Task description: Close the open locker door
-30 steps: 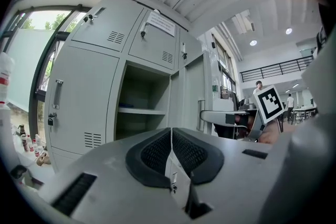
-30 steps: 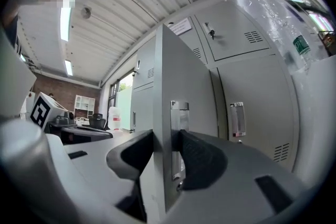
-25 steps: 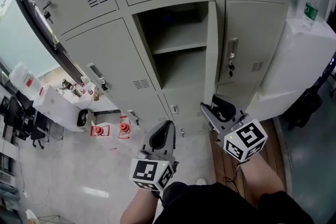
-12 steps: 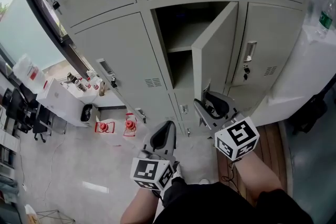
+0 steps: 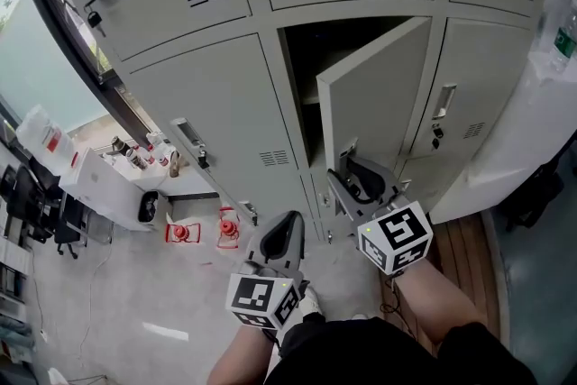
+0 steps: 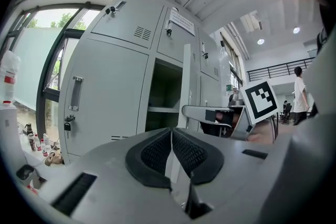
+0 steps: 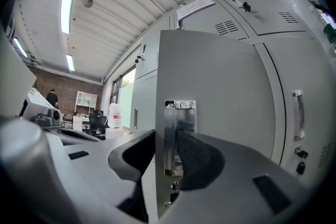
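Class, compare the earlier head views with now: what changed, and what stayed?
The grey metal locker door swung toward shut, carried by the right gripper, whose jaws have just been closing on its edge. The left gripper stayed shut and empty.

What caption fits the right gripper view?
Right gripper, its jaws just closing, clamps the edge of the half-open locker door.

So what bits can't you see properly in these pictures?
- Inside the open locker: head view, the half-closed door covers most of it, and the rest is dark.
- Bottle: head view, cut off by the right edge.
- Little things on the white box: head view, too small to name.
- Label on a top locker: right gripper view, print too small to read.
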{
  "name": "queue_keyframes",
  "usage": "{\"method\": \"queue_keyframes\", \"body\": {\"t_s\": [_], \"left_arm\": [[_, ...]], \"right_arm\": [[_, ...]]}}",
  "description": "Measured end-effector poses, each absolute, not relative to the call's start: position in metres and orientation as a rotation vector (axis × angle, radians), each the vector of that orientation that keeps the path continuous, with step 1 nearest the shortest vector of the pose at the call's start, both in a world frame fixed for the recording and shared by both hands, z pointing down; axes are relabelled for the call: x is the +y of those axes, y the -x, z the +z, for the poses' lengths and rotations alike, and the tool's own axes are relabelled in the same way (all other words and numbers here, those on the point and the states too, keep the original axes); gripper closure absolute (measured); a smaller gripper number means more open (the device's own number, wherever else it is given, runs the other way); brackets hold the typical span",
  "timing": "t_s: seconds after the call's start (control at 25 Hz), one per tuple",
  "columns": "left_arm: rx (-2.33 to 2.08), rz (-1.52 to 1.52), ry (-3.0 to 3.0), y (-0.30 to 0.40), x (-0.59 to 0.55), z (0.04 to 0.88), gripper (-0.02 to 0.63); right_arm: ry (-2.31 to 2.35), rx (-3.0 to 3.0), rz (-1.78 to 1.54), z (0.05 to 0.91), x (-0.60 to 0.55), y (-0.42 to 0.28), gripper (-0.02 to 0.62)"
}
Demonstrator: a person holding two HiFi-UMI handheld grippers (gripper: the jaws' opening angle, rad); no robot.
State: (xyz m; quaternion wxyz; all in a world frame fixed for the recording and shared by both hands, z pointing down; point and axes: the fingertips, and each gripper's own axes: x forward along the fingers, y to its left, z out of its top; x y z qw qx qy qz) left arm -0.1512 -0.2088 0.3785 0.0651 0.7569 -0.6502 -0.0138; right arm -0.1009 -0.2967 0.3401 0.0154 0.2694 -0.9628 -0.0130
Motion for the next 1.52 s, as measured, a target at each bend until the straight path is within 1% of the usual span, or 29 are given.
{"method": "queue_keyframes", "body": {"t_s": [0.56,1.04,1.08,1.12,1.16,1.52], "left_arm": [[-1.933,-0.032,-2.304,0.192,-0.230,0.383,0.584],[-1.893,-0.046,-2.328,0.210,-0.245,0.384,0.583],[-1.891,-0.047,-2.329,0.211,-0.246,0.384,0.584],[-1.890,-0.049,-2.330,0.213,-0.248,0.384,0.584],[-1.889,-0.050,-2.332,0.214,-0.249,0.384,0.583],[-1.886,-0.040,-2.322,0.227,-0.260,0.388,0.584]], "right_arm": [[-0.980,-2.953,-0.064,0.341,-0.337,0.149,0.413],[-1.070,-2.905,-0.096,0.341,-0.369,0.175,0.414],[-1.070,-2.903,-0.097,0.341,-0.371,0.177,0.418],[-1.072,-2.898,-0.101,0.341,-0.373,0.180,0.439],[-1.077,-2.891,-0.111,0.341,-0.376,0.182,0.445],[-1.089,-2.890,-0.110,0.341,-0.396,0.191,0.436]]}}
